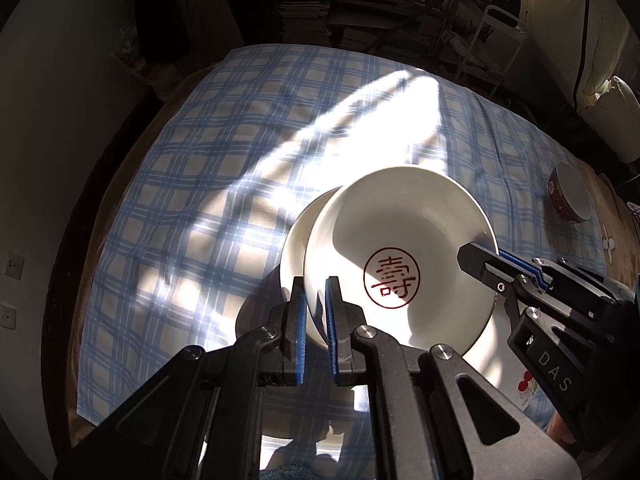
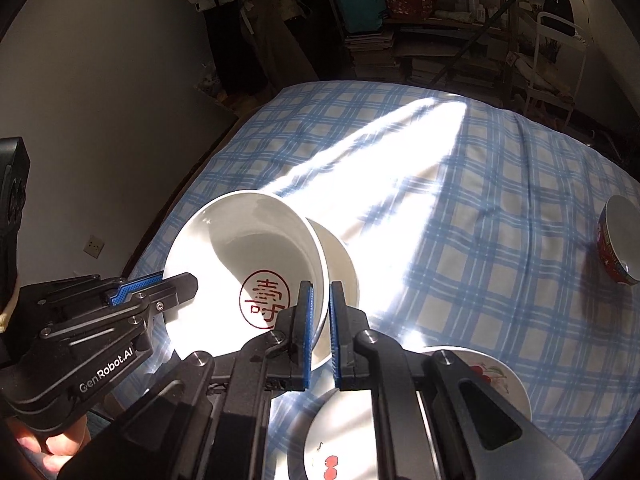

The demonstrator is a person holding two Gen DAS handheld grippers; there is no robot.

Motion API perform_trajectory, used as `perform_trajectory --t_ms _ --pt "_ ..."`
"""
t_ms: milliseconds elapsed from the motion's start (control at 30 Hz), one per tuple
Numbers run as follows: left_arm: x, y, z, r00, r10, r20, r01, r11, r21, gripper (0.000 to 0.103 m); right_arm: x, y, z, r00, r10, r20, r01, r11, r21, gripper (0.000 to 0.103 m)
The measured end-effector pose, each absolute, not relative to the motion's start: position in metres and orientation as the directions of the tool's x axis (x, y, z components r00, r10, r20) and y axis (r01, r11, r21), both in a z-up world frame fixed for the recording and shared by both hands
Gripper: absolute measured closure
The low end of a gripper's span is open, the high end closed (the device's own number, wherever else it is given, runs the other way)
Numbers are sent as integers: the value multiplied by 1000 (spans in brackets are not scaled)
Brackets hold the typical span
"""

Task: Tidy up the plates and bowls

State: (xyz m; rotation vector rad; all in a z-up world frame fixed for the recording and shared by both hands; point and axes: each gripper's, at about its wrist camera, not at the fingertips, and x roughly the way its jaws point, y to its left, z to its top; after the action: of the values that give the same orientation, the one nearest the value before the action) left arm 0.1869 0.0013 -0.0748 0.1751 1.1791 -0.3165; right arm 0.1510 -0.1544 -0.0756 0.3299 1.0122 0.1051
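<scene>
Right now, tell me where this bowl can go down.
Free: the sunlit checked cloth between the held white bowl and the red bowl, and the shaded far left cloth. Crowded: the near edge, where two fruit-print plates sit under the right gripper.

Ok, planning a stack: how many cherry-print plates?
2. One cherry plate lies at the near right; a second plate is partly under the right claw. More may be hidden.

White bowl (image 1: pixel 400 256) bears a red emblem; tablecloth (image 1: pixel 224 184) is blue-and-cream plaid.
</scene>
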Motion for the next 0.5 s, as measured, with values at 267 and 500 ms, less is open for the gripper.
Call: perform_trajectory --t_ms 267,500 --pt "195 4 -100 303 -133 -944 315 949 -32 94 161 -146 -98 496 239 -835 42 954 298 94" --pt "199 3 -108 285 -144 -948 322 946 -47 94 166 -150 -108 481 256 -839 47 948 316 94"
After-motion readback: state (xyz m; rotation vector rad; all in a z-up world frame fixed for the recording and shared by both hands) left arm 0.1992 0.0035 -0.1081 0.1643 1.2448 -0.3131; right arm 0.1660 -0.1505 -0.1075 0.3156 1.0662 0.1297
